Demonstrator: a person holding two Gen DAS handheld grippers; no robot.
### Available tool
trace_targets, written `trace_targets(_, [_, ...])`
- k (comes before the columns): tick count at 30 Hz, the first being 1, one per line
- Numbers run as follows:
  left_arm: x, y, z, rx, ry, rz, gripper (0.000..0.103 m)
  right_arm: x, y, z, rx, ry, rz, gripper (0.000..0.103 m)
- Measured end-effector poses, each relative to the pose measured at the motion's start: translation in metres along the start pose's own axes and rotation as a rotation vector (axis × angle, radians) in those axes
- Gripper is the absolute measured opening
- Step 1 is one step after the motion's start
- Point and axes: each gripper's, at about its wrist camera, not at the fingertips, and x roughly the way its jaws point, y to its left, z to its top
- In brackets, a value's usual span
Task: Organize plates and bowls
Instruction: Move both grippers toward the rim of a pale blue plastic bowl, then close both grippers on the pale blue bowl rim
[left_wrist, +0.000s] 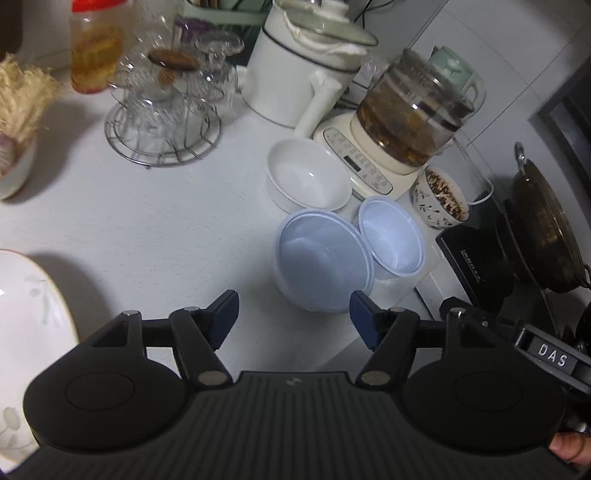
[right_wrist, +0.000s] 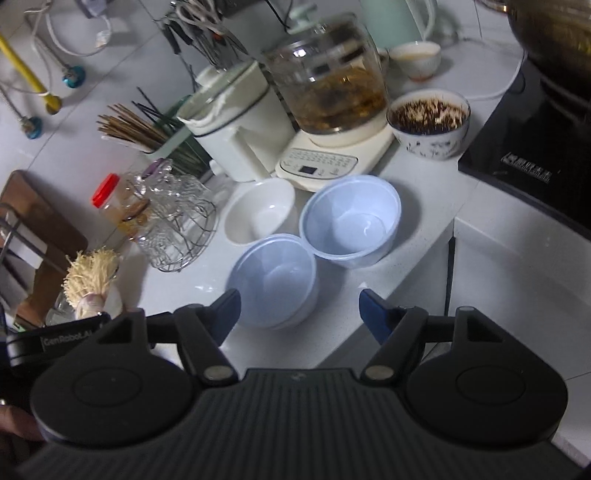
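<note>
Three empty bowls stand close together on the white counter. The near pale blue bowl (left_wrist: 321, 262) (right_wrist: 275, 280) looks like two nested bowls. A second pale blue bowl (left_wrist: 391, 236) (right_wrist: 351, 221) touches it on the right. A white bowl (left_wrist: 308, 177) (right_wrist: 258, 214) sits behind them. A white plate with a gold rim (left_wrist: 26, 332) lies at the left edge of the left wrist view. My left gripper (left_wrist: 293, 314) is open and empty, just short of the near blue bowl. My right gripper (right_wrist: 299, 310) is open and empty, right at that bowl's near side.
Behind the bowls stand a glass kettle on its base (left_wrist: 410, 122) (right_wrist: 328, 88), a white pot (left_wrist: 295, 74) (right_wrist: 236, 122), a wire rack of glasses (left_wrist: 166, 110) (right_wrist: 173, 225) and a patterned bowl of grains (left_wrist: 439, 199) (right_wrist: 428, 122). A black cooker (left_wrist: 476, 258) (right_wrist: 528, 147) lies right; the counter edge runs below the bowls.
</note>
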Motion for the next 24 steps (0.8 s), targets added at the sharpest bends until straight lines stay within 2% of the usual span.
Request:
trace_targets(5, [0.032, 0.0, 0.009, -0.014, 0.031, -0.015, 0.07, 0.029, -0.017, 0.006, 0.064, 0.065, 0.019, 0.07])
trace_targets(8, [0.047, 0.003, 0.014, -0.021, 0.039, -0.005, 0.07, 0.045, -0.025, 0.011, 0.101, 0.09, 0.045, 0.056])
trace_targets(10, [0.054, 0.006, 0.017, -0.025, 0.038, 0.007, 0.069, 0.054, -0.026, 0.013, 0.1, 0.092, 0.044, 0.053])
trace_targets(12, [0.062, 0.01, 0.021, -0.025, 0.042, 0.012, 0.062, 0.062, -0.027, 0.013, 0.106, 0.101, 0.05, 0.043])
trace_targets(15, [0.076, 0.016, 0.027, -0.028, 0.066, 0.023, 0.052, 0.077, -0.027, 0.015, 0.115, 0.12, 0.06, 0.04])
trace_targets(19, [0.083, 0.017, 0.033, -0.006, 0.065, 0.016, 0.044, 0.092, -0.022, 0.017, 0.102, 0.15, 0.077, 0.038])
trace_targets(22, [0.089, 0.019, 0.035, 0.005, 0.075, 0.017, 0.03, 0.103, -0.02, 0.016, 0.102, 0.178, 0.08, 0.029])
trace_targets(24, [0.091, 0.02, 0.035, 0.002, 0.081, 0.004, 0.016, 0.108, -0.019, 0.013, 0.095, 0.188, 0.073, 0.02])
